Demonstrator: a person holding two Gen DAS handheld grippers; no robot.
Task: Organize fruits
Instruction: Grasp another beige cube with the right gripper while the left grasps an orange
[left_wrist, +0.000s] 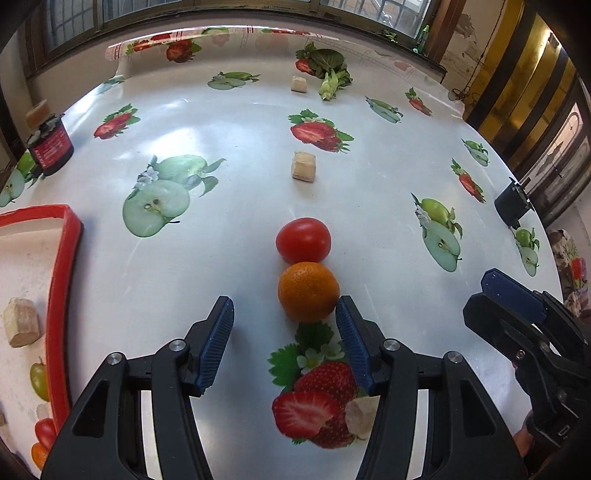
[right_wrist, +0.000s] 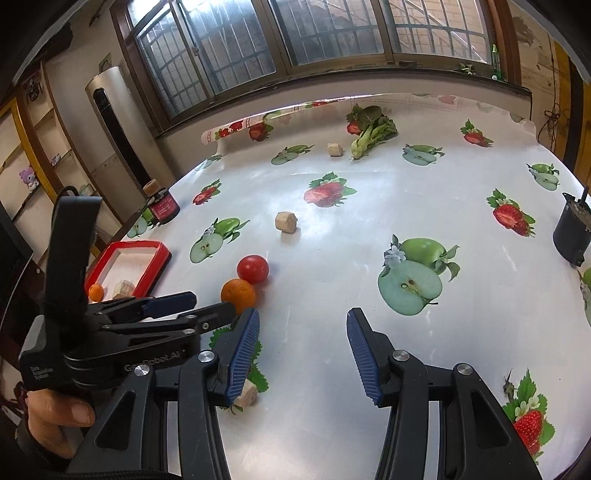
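An orange mandarin (left_wrist: 308, 291) lies on the fruit-print tablecloth with a red tomato (left_wrist: 303, 240) touching its far side. My left gripper (left_wrist: 284, 314) is open, its right fingertip beside the mandarin, the fruit just ahead of the gap. Both fruits show in the right wrist view: mandarin (right_wrist: 238, 295), tomato (right_wrist: 253, 269). A red-rimmed tray (left_wrist: 59, 295) at the left holds a beige block (left_wrist: 21, 326) and, in the right wrist view, a small orange fruit (right_wrist: 96, 291). My right gripper (right_wrist: 303, 332) is open and empty over bare table, right of the left gripper (right_wrist: 207, 302).
Beige blocks lie on the table (left_wrist: 303, 166), (left_wrist: 298, 83), (left_wrist: 362, 415). A leafy green vegetable (left_wrist: 330, 74) lies at the far side. A dark jar (left_wrist: 51, 146) stands at the far left, a black cup (right_wrist: 572, 232) at the right edge.
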